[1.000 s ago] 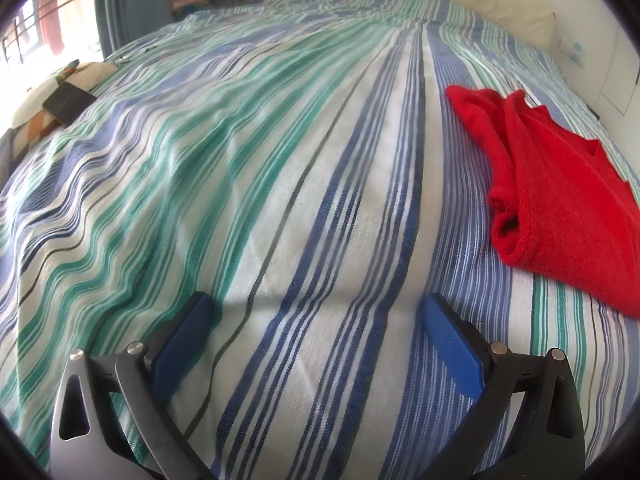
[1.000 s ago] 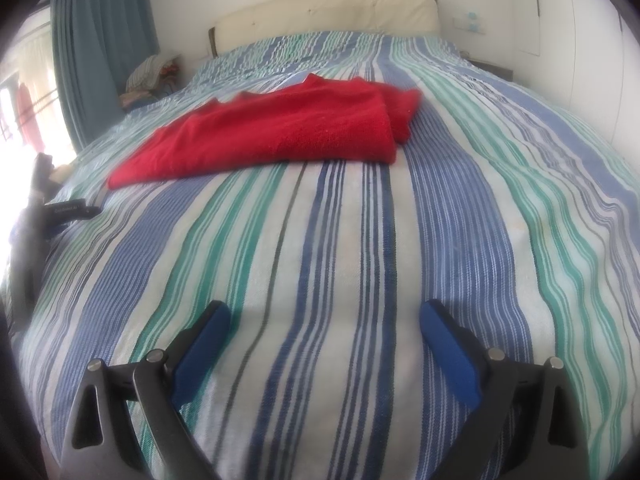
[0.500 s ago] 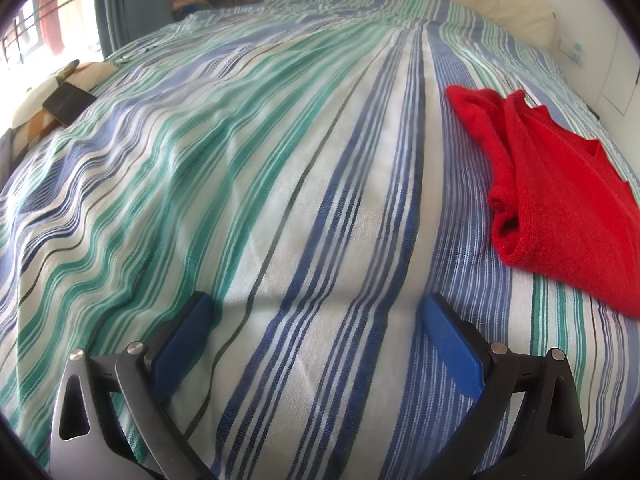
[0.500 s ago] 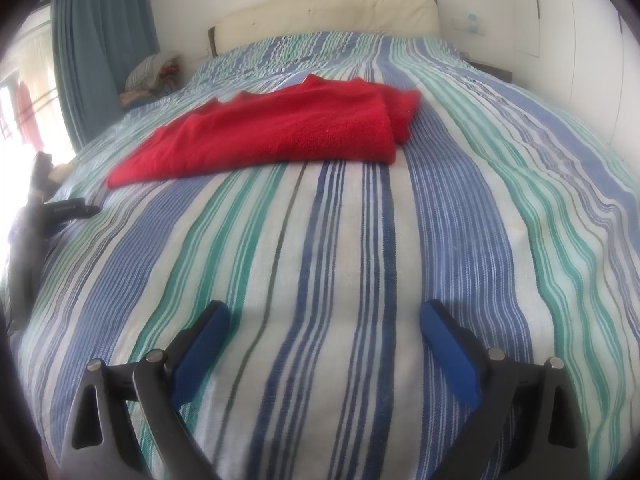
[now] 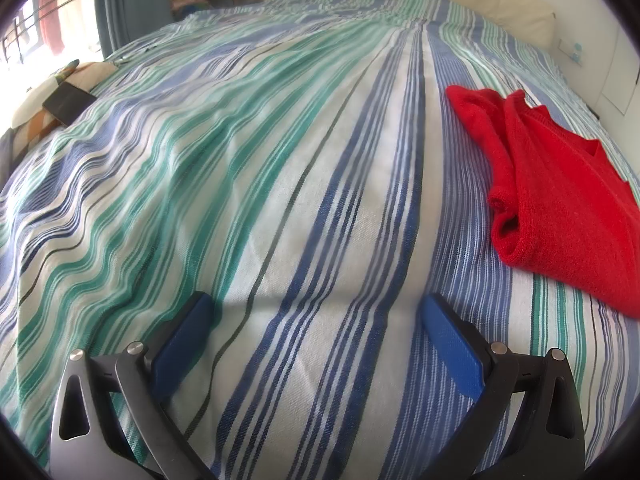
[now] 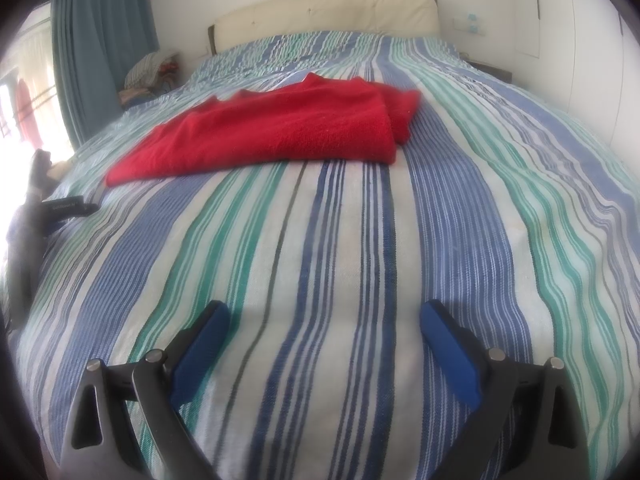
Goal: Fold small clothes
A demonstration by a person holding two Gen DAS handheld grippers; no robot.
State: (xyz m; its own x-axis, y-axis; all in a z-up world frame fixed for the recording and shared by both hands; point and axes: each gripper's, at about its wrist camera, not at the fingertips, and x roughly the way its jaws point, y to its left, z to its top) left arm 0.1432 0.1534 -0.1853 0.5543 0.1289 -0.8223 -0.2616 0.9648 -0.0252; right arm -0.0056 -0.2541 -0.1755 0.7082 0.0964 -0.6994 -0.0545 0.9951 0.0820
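A red knit garment (image 6: 280, 128) lies folded on the striped bedspread (image 6: 360, 240), ahead of my right gripper (image 6: 324, 320). In the left wrist view the garment (image 5: 560, 184) lies at the right side, right of and beyond my left gripper (image 5: 316, 312). Both grippers are open and empty, with blue pads (image 5: 448, 340) spread wide over bare bedspread (image 5: 240, 160). Neither touches the garment.
A cream headboard (image 6: 320, 12) and white wall bound the far end. Blue curtains (image 6: 100, 48) and a pile of clothes (image 6: 148, 76) stand at the left. A dark flat object (image 5: 68, 102) lies at the bed's left edge. The left gripper's body (image 6: 36, 208) shows at the left.
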